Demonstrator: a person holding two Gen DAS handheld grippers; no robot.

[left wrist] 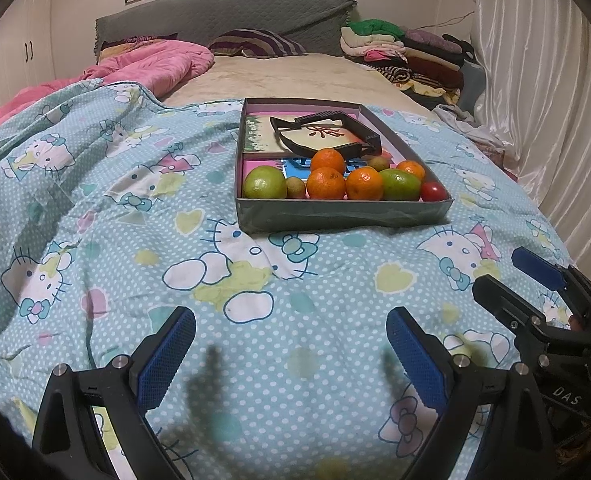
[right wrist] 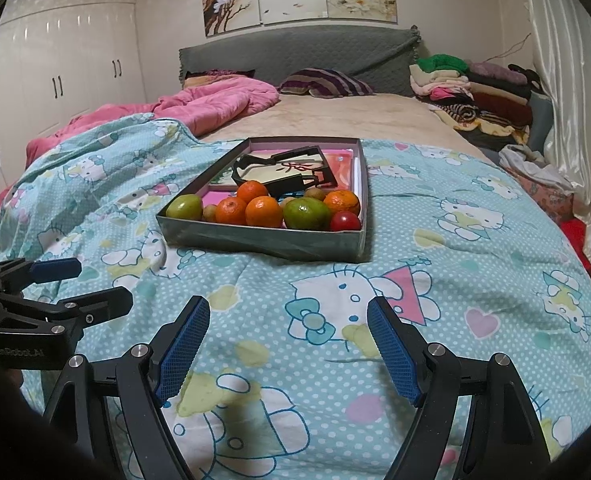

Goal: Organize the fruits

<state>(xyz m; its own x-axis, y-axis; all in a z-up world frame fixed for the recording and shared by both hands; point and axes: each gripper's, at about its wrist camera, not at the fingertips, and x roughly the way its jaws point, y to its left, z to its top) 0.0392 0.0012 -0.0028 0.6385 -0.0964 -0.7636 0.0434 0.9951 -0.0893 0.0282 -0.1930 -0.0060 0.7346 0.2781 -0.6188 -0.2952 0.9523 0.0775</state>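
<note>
Both the left gripper (left wrist: 291, 356) and right gripper (right wrist: 289, 344) hover released over the bed's (right wrist: 475, 280) near edge. The fruits (left wrist: 341, 182) crowd the box's (left wrist: 335, 210) near wall. Approach one outer fruit from above, straddling it without nudging neighbours.

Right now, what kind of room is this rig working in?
Most likely a home bedroom: the fruit tray sits on a bed's patterned quilt, with a padded headboard and white wardrobes behind.
</note>
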